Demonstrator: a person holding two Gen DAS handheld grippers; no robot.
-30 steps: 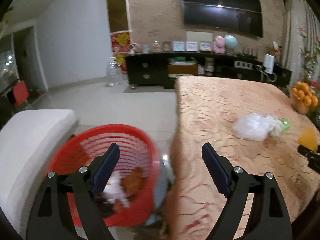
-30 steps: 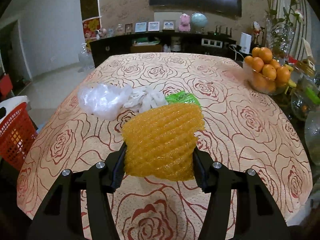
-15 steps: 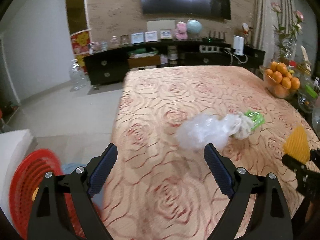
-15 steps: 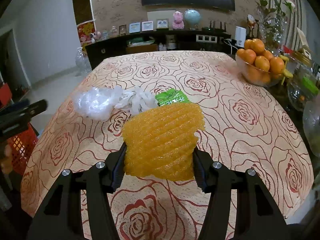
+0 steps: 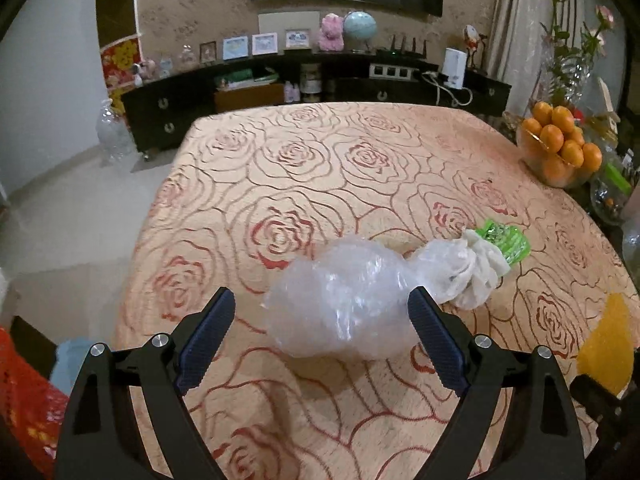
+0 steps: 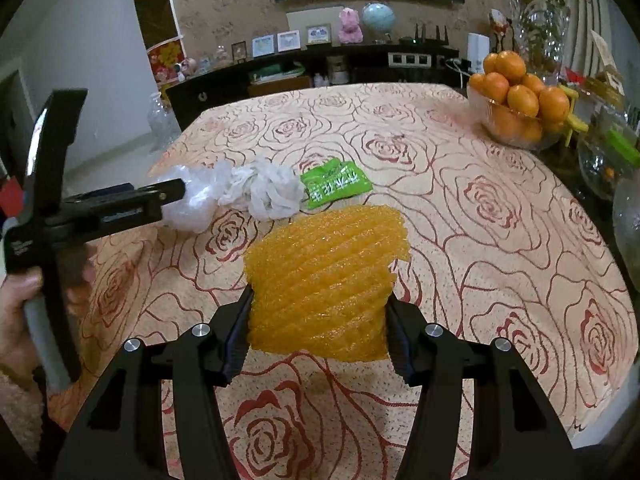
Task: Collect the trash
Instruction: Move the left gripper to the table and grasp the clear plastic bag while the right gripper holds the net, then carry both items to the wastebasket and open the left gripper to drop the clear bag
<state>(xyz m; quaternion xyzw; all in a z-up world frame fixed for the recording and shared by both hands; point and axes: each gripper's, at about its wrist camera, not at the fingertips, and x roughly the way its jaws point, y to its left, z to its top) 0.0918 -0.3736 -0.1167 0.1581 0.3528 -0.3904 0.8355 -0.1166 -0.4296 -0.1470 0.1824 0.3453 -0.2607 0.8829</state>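
Observation:
A crumpled clear plastic bag (image 5: pixel 344 300) lies on the rose-patterned tablecloth (image 5: pixel 320 168). My left gripper (image 5: pixel 322 330) is open, its fingers on either side of the bag's near end. White crumpled wrapping (image 5: pixel 472 272) and a green packet (image 5: pixel 506 240) lie just right of the bag. My right gripper (image 6: pixel 318 320) is shut on an orange foam fruit net (image 6: pixel 324 276), held above the table. The bag (image 6: pixel 192 200), white wrapping (image 6: pixel 268 192), green packet (image 6: pixel 336 182) and left gripper (image 6: pixel 172 194) show in the right wrist view.
A red basket (image 5: pixel 24 392) stands off the table's near left corner. A glass bowl of oranges (image 5: pixel 560 152) stands at the table's right edge, with glass vases beside it. A dark cabinet (image 5: pixel 280 92) stands beyond the table.
My left gripper has swung from the red basket over to the table and now straddles the clear plastic bag. My right gripper still holds the orange net, almost in place.

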